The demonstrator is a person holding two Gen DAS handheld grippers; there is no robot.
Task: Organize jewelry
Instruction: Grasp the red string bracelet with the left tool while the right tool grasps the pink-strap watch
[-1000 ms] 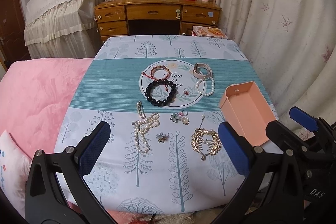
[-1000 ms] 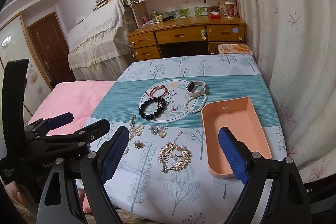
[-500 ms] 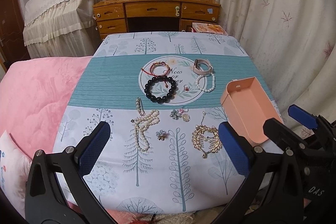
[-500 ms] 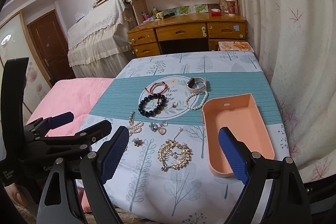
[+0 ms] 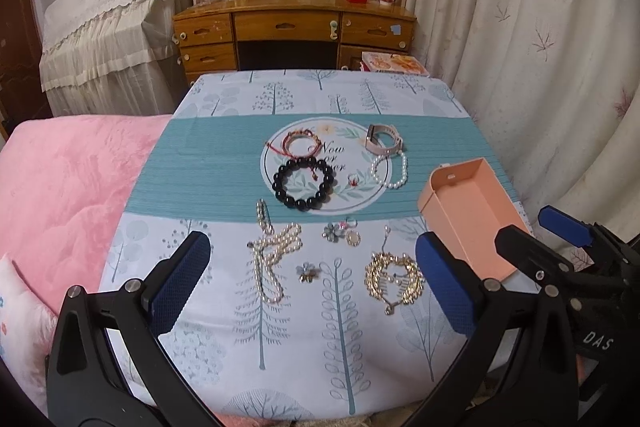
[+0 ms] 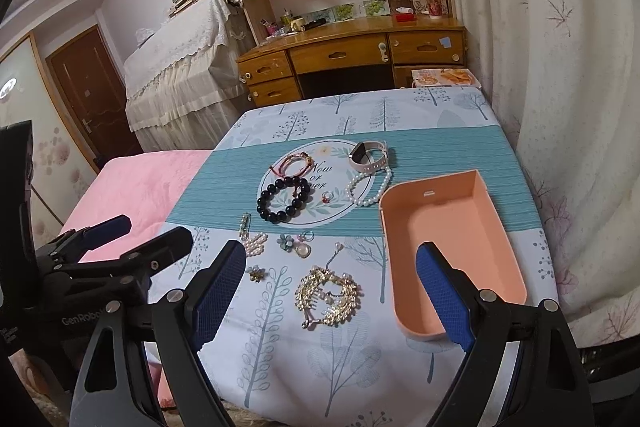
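jewelry (image 5: 320, 215) on table, box (image 6: 448, 247) right

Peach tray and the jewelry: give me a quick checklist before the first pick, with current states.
1. Peach plastic tray has nothing in it: ok.
2. Left tongs open, holding nothing: ok.
3. Right tongs open, holding nothing: ok.
4. Gold filigree hair comb lies apart from other pieces, beside the tray: ok.
5. Long white pearl necklace free of the clip-like piece at its far end: cannot tell.
6. Black bead bracelet and small ring lie separate on the round printed emblem: ok.
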